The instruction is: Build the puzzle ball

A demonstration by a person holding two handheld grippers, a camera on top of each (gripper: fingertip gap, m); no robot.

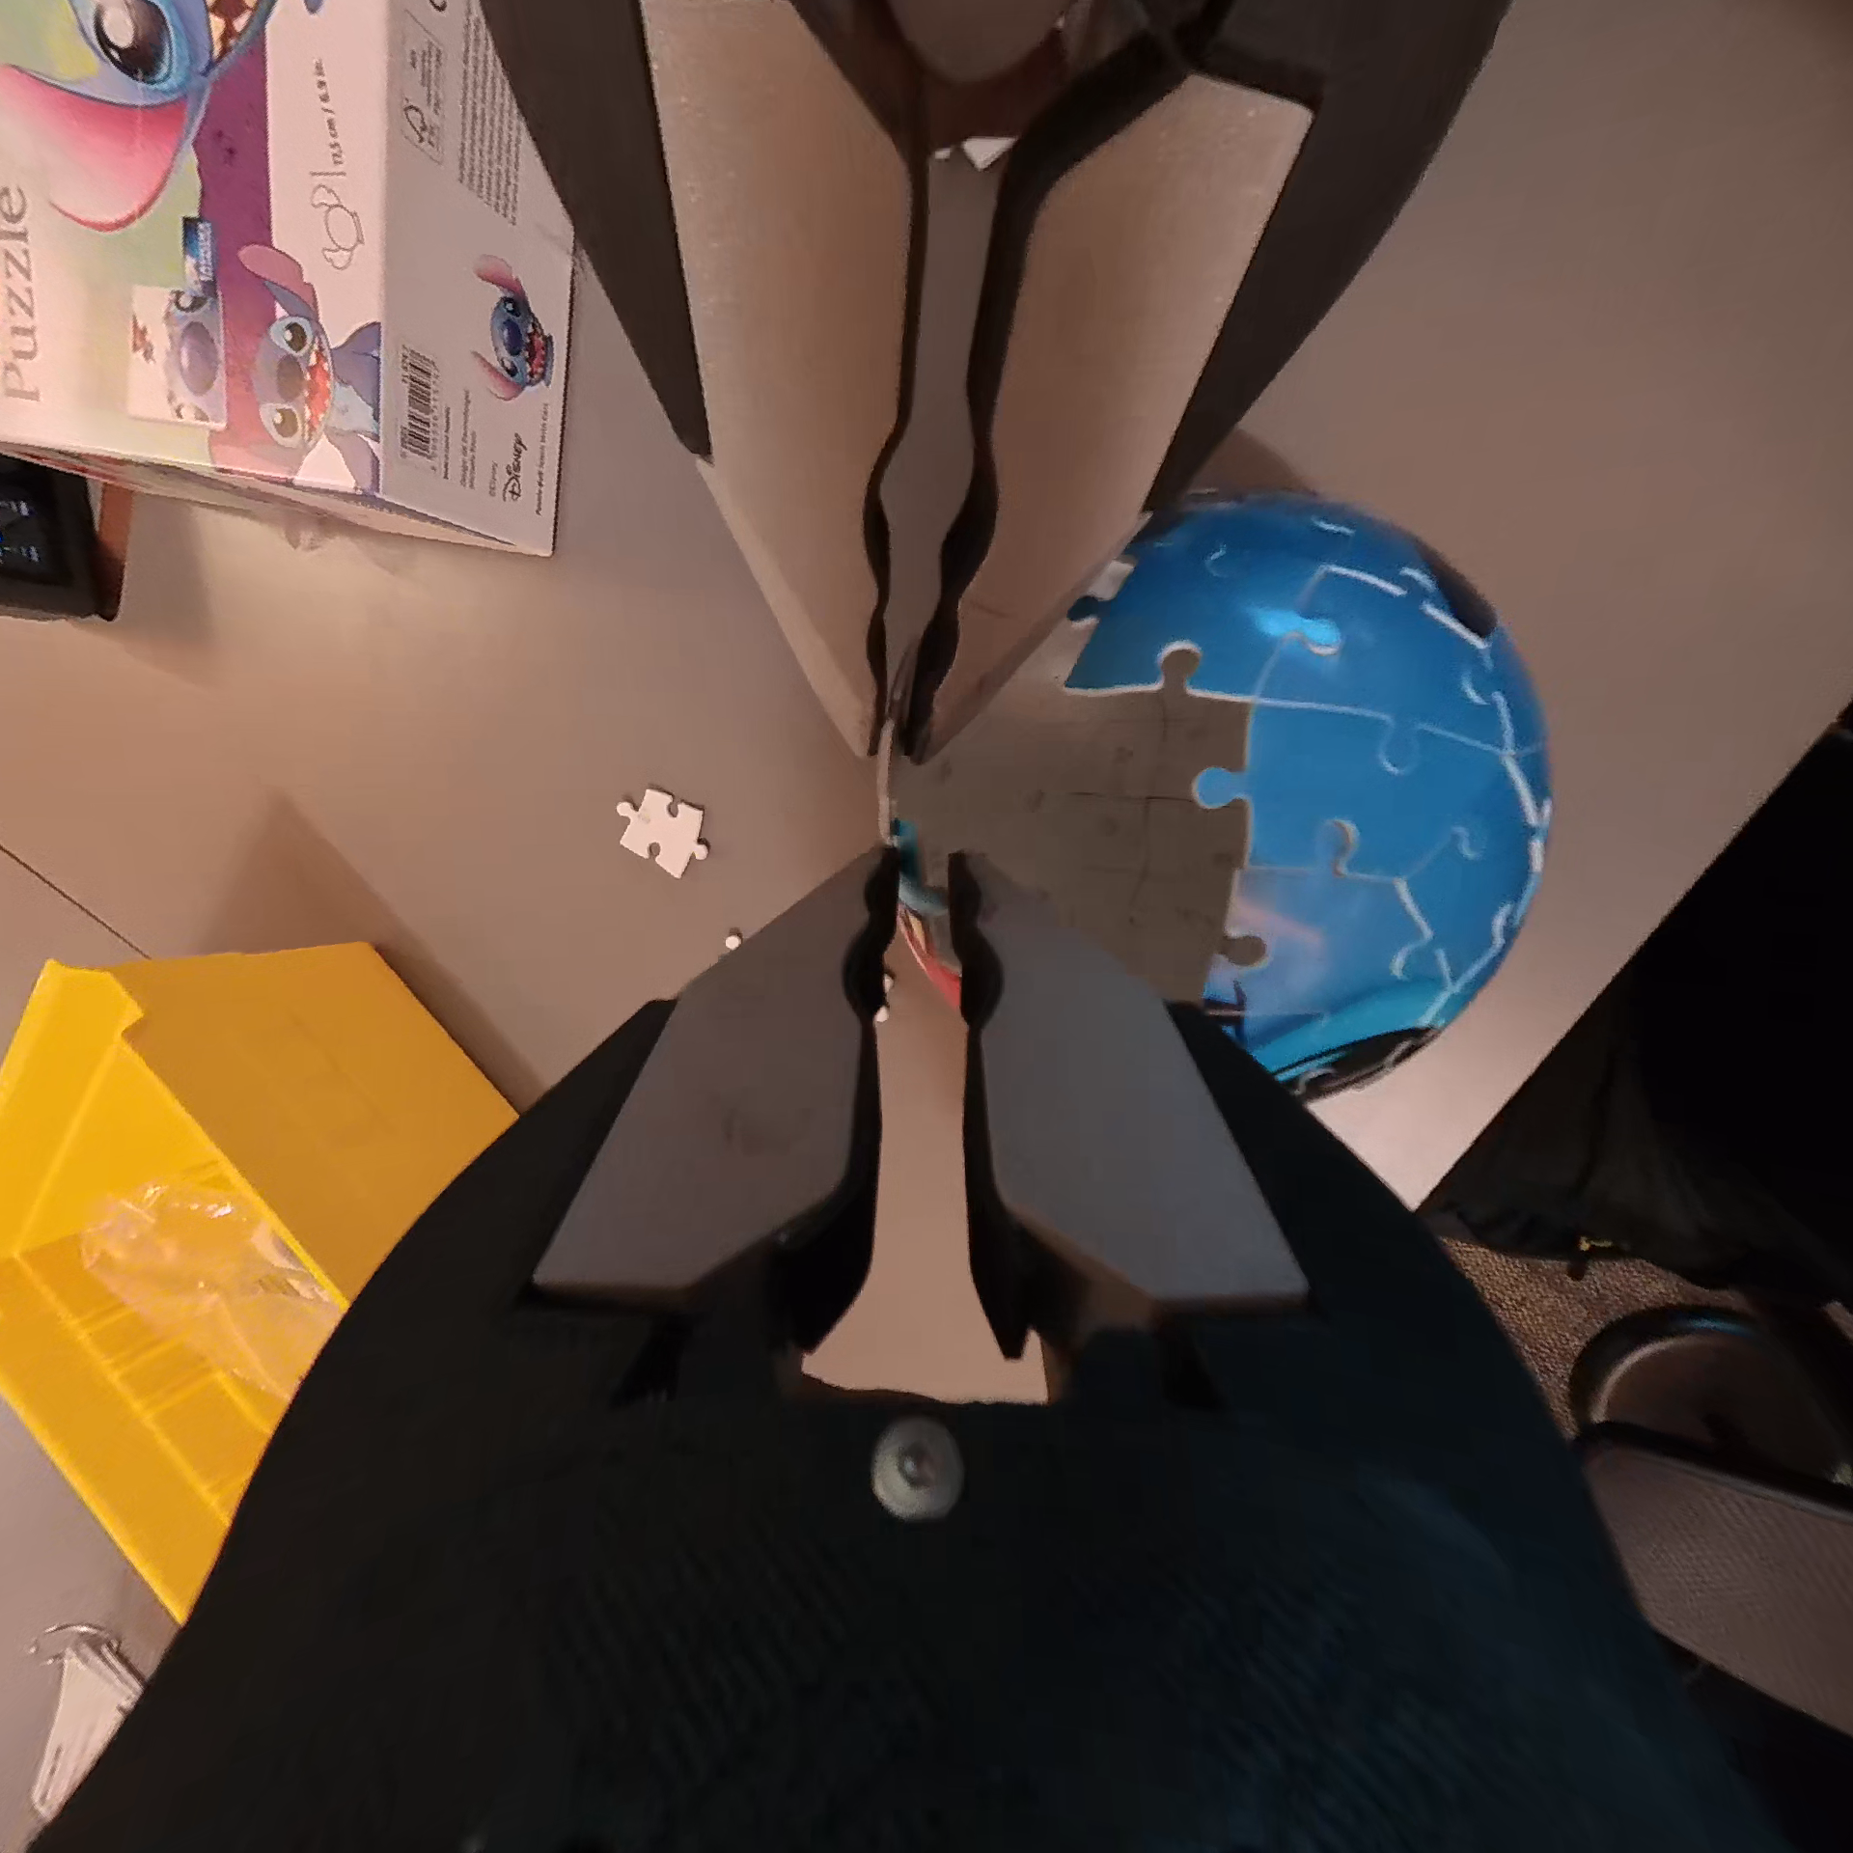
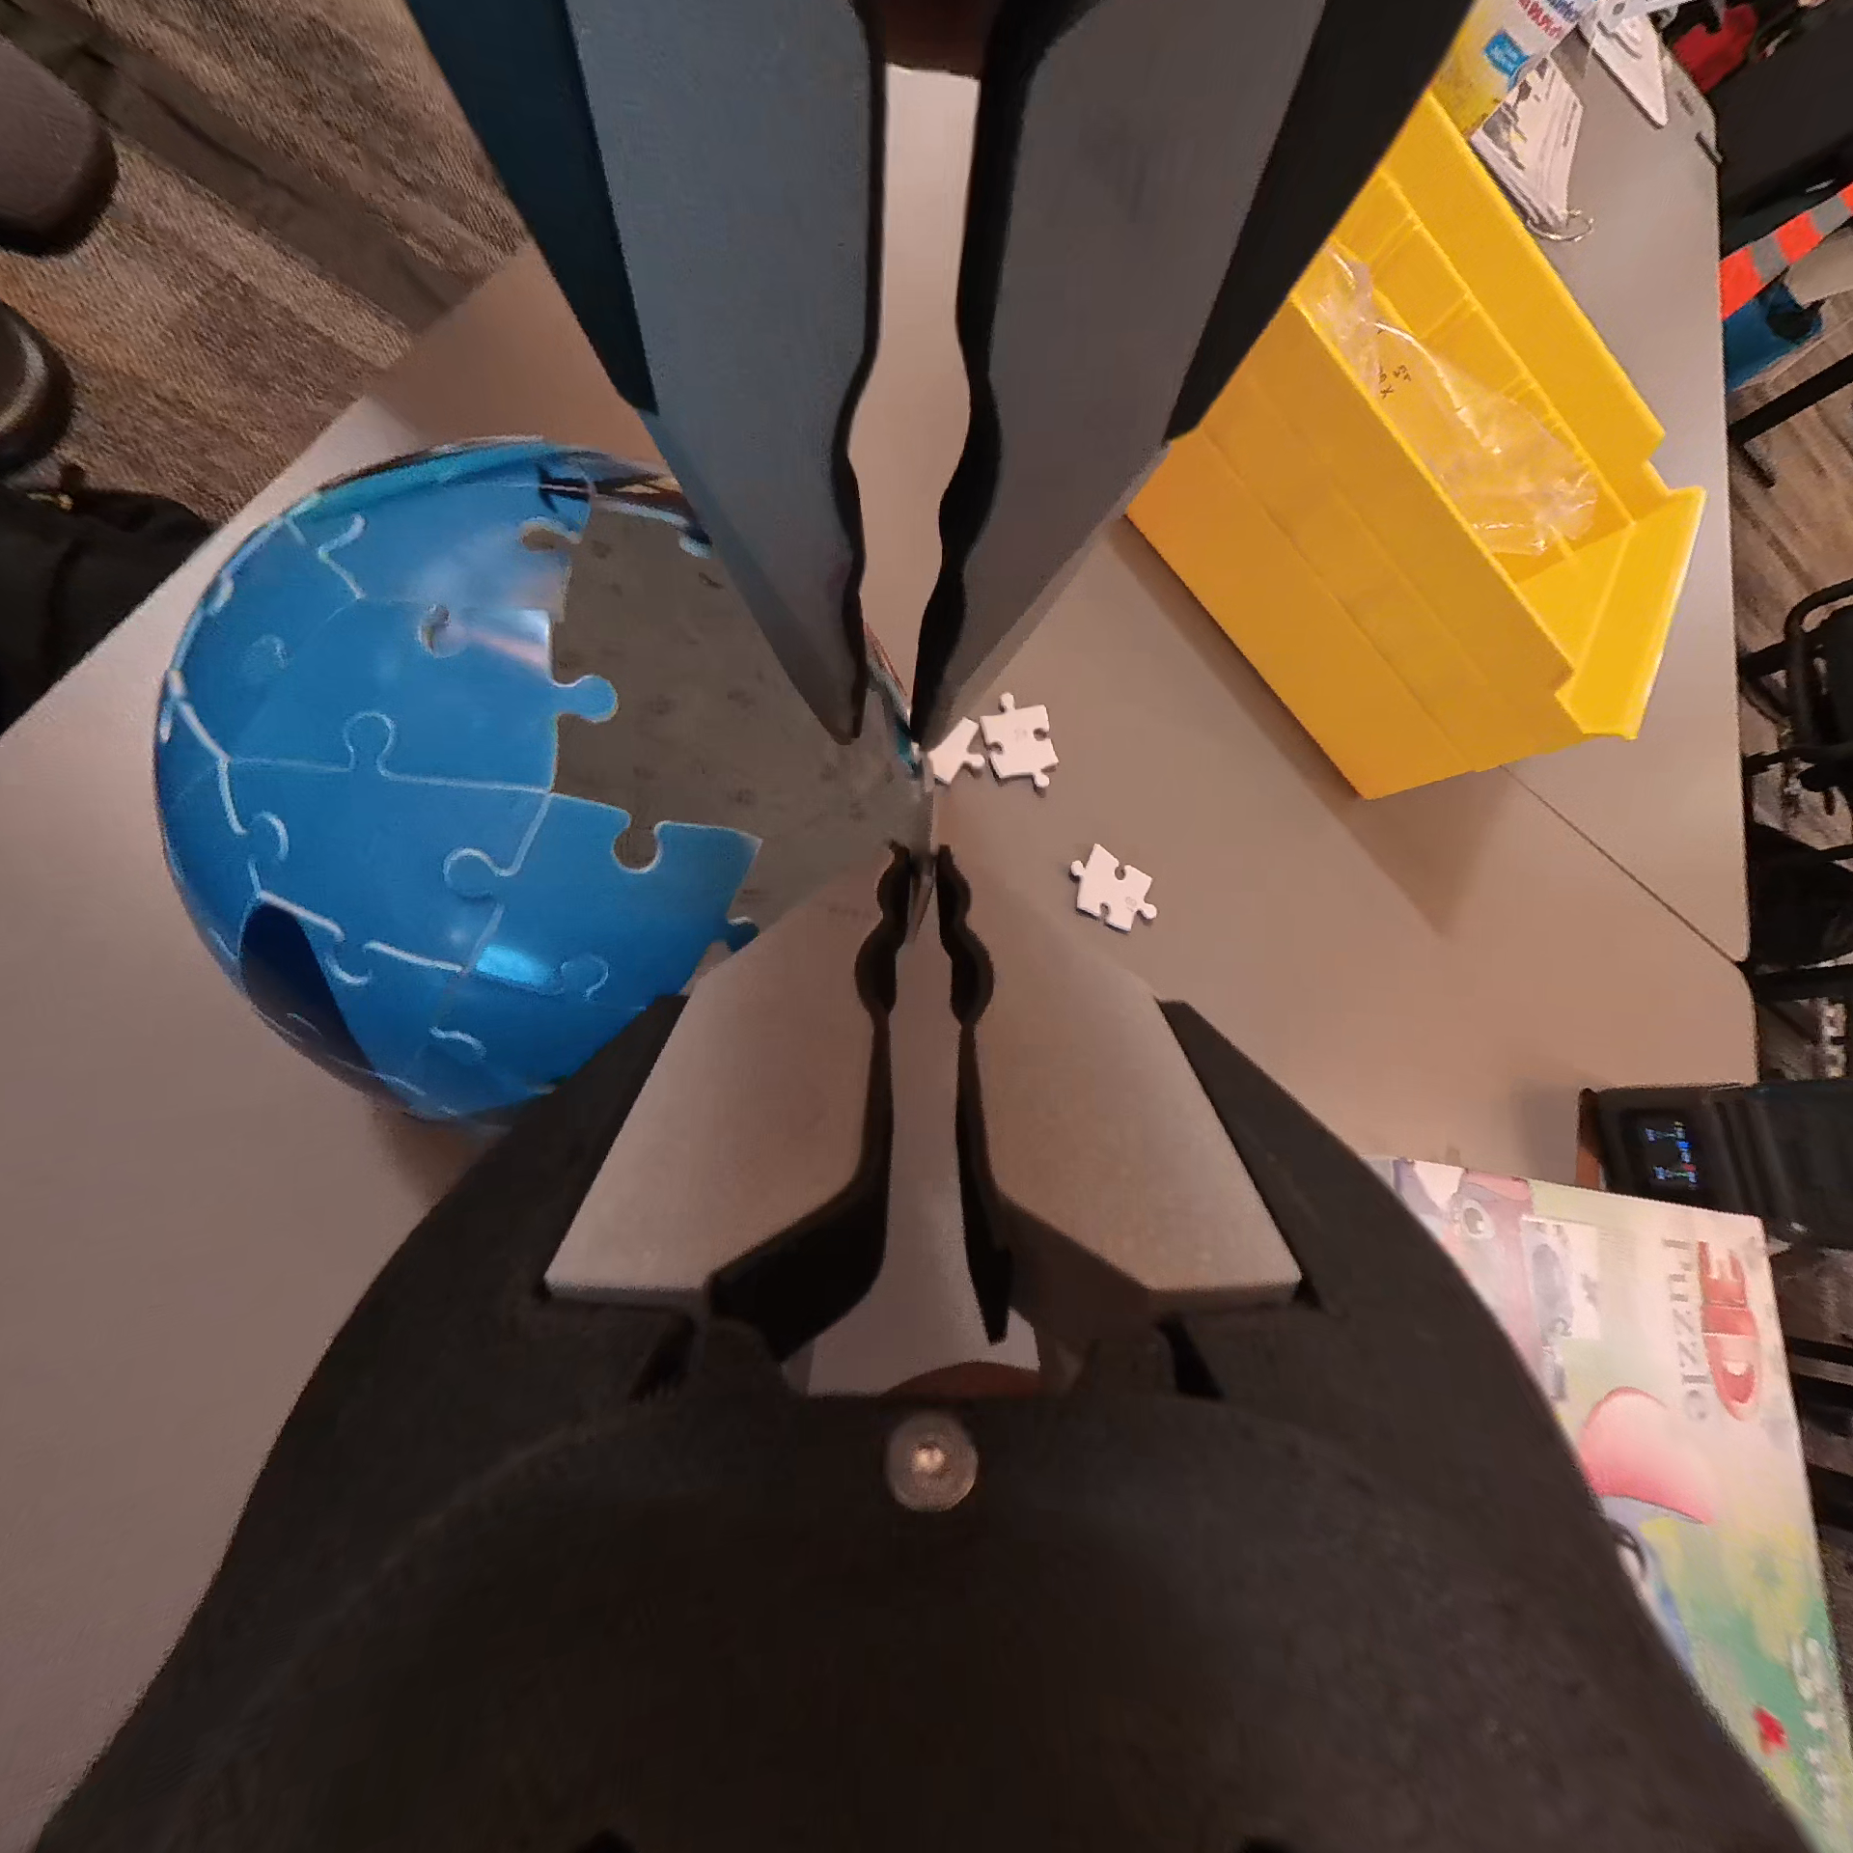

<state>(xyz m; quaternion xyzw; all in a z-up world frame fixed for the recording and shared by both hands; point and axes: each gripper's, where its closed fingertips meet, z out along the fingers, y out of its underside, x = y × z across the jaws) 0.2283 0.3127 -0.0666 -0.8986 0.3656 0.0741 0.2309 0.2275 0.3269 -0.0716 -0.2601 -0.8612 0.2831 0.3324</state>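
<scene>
A pale grey counter (image 2: 1253,1003) is seen, with carpet beyond its edge. The blue puzzle ball (image 2: 401,802), still incomplete with a grey gap showing its inside, is held between the two tools. The left hand-held gripper (image 1: 917,882) is nearly closed on the ball's open rim, at a coloured piece. The right hand-held gripper (image 2: 917,862) is likewise almost closed at the opposite rim; whether a loose piece is pinched there cannot be told. Three white loose pieces (image 2: 1113,882) lie face-down just beside it. A yellow bin (image 2: 1404,562) and the puzzle box (image 1: 291,251) are set well apart. If the rim is squeezed or twisted, joined pieces could probably pop loose, and the ball might roll toward the counter edge.
</scene>
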